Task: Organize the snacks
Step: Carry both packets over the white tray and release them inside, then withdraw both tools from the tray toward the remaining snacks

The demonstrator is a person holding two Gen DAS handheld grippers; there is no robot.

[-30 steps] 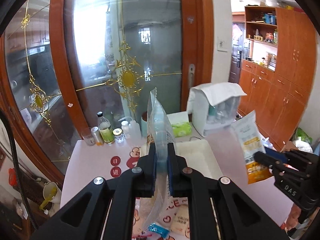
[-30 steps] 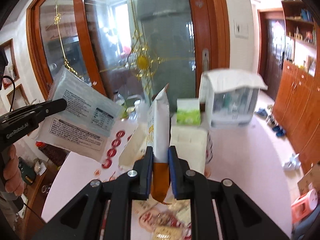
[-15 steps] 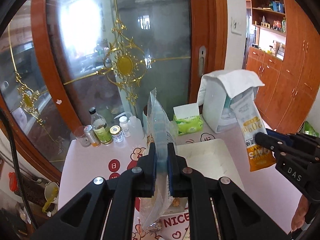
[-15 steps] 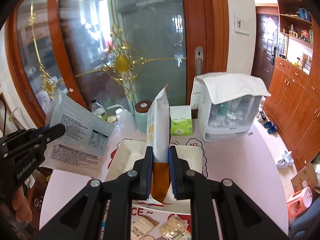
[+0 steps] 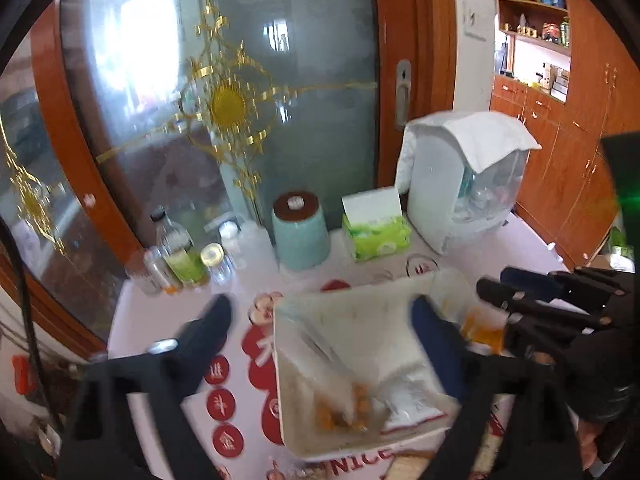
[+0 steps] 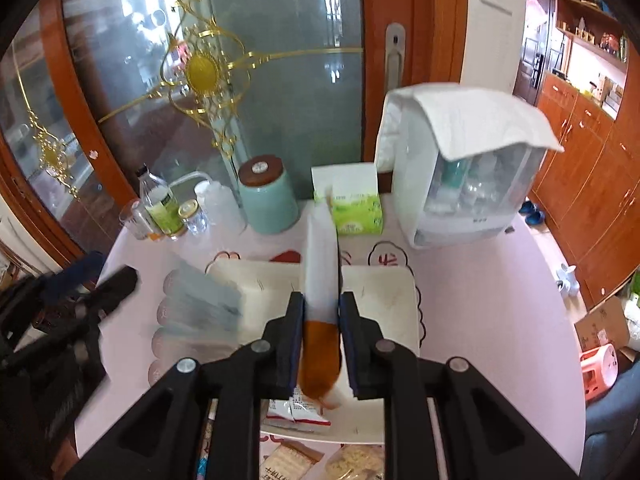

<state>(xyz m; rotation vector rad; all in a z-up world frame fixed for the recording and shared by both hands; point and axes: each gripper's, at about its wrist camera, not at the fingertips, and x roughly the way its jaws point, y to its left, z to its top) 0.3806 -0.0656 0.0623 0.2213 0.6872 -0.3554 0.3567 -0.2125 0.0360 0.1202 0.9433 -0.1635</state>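
A pink table [image 6: 480, 304] stands before a glass door. Over its white tray [image 6: 396, 292], the left gripper [image 5: 320, 320] is opening wide, its clear bag [image 5: 332, 364] loose between the fingers. The right gripper [image 6: 320, 340] is opening too, its fingers flanking an upright orange pouch [image 6: 320, 280]. Both packs look light, crinkly and slippery, best pinched at a sealed edge.

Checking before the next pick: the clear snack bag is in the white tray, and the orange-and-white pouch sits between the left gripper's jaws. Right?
No. The orange-and-white pouch sits between the right gripper jaws, which are opening, as the right wrist view shows. The clear snack bag is in the white tray.
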